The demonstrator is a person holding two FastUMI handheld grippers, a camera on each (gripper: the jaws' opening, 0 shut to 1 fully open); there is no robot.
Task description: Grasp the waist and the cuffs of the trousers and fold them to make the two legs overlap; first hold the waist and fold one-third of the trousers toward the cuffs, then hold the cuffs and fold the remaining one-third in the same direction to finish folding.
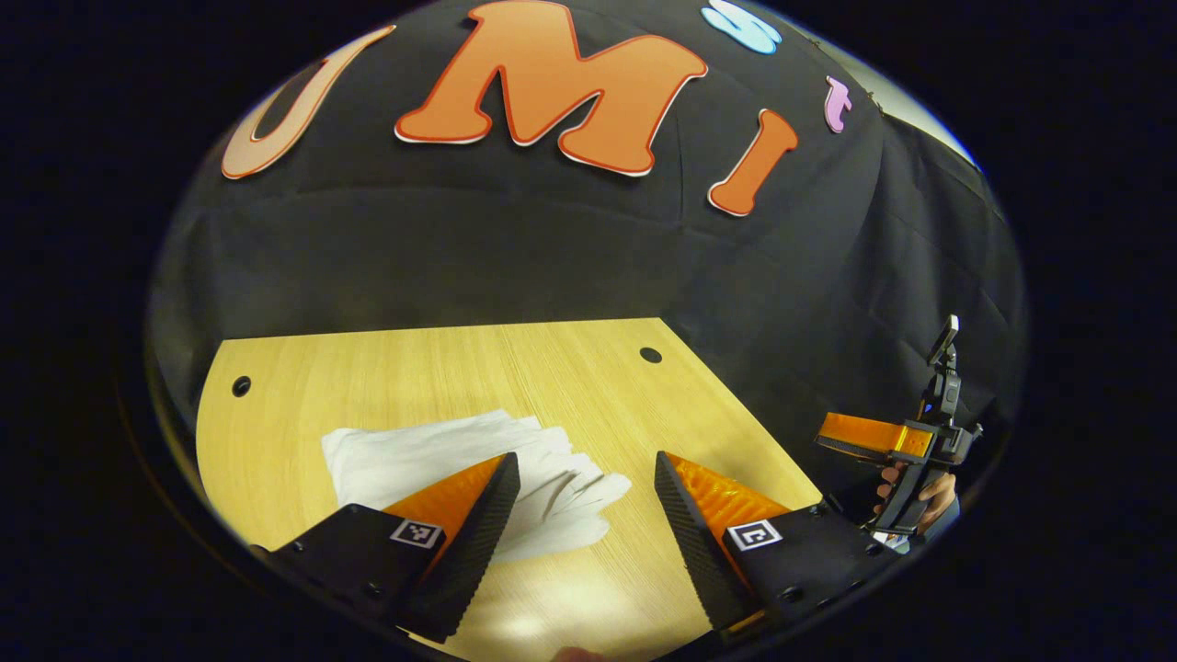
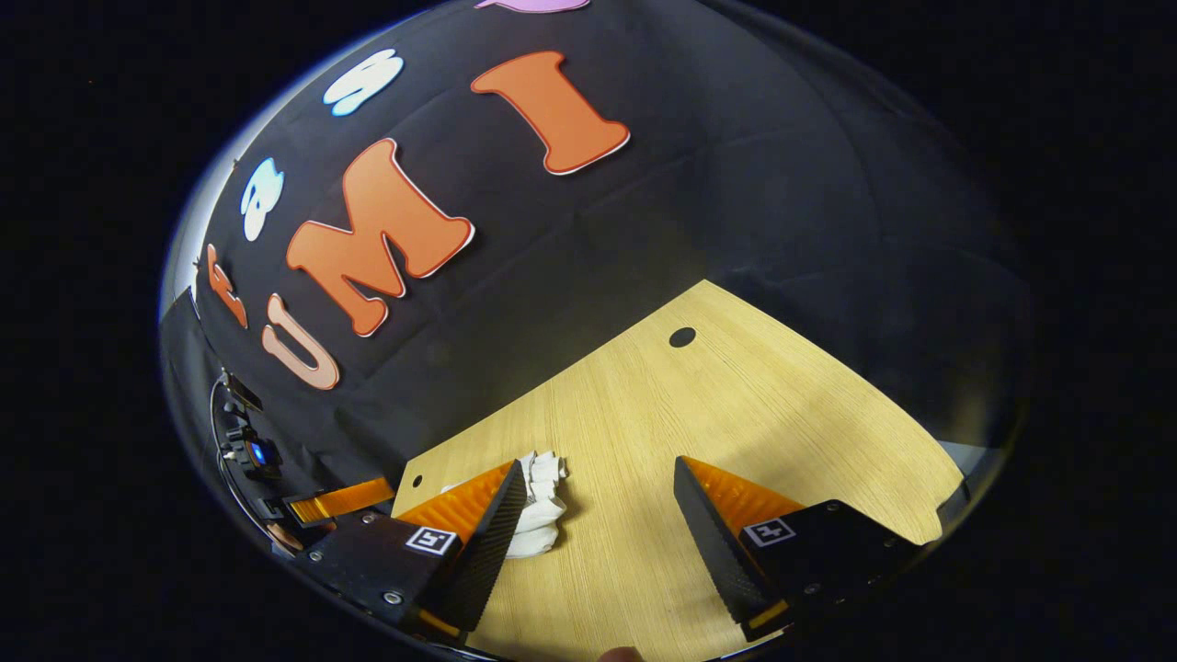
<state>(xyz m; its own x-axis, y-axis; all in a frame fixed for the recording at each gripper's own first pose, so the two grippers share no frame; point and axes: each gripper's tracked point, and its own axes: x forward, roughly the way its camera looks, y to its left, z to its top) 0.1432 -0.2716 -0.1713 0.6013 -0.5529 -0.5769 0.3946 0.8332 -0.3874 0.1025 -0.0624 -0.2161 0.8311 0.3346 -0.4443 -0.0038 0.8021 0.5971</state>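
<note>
Two grippers hang above a pale wooden counter (image 1: 588, 377) with nothing between their jaws. In the left gripper view, the left gripper (image 1: 585, 515) fills the bottom of the frame, its jaws spread wide and empty. The white trousers (image 1: 432, 455) lie folded and rumpled on the counter at lower left of centre, partly hidden behind the near finger on the left of the frame; the bundle's crumpled right end reaches into the gap between the fingers, but neither finger can be seen to touch the cloth. At the right edge of that view, well apart from the trousers and off the counter's edge, the right gripper (image 1: 851, 439) is held up by a hand (image 1: 919, 496) against the black cloth wall (image 1: 552, 257).

In the right gripper view, the right gripper (image 2: 598, 515) sits at the bottom of the frame, jaws also wide and empty. The trousers (image 2: 542, 501) show as a small white bundle just behind the tip of the finger on the left of the frame. Round holes (image 1: 650, 354) mark the counter near its far edge.
</note>
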